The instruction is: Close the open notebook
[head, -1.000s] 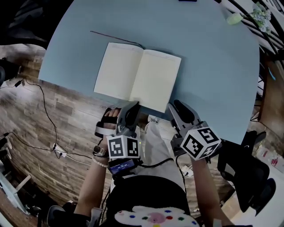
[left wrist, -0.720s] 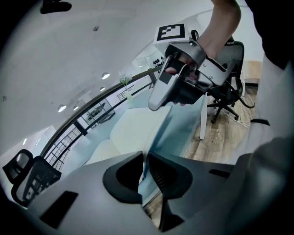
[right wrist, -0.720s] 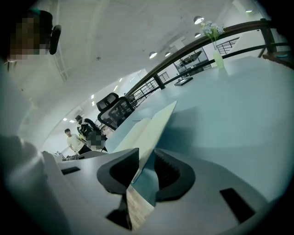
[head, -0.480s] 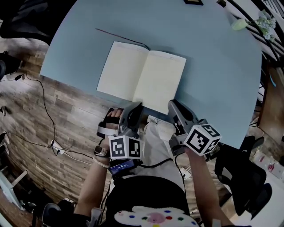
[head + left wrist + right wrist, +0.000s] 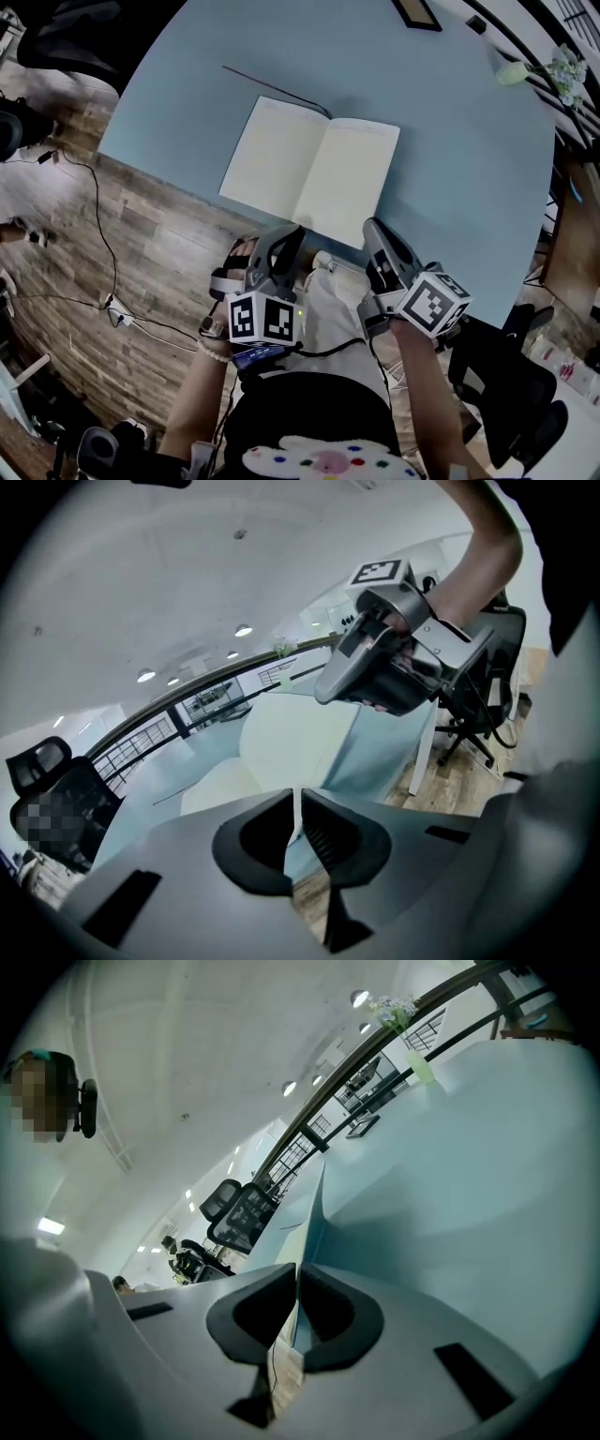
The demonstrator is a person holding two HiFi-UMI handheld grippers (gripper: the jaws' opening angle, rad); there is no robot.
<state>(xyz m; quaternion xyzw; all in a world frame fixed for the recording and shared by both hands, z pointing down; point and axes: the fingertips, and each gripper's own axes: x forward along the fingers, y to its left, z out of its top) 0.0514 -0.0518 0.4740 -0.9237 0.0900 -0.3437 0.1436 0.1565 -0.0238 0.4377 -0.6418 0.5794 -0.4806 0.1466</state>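
Notebk (image 5: 309, 173) lies open on table (image 5: 450, 141). Not started yet. L tongs (image 5: 289, 234) & R tongs (image 5: 373, 230) wait near notebk's front edge. L jaws just been closing; both pinched together, empty. Next, I think: lift one cover, flip over.

Evenly bright ceiling light, sharp centres, fisheye-warped edges (dark corners).
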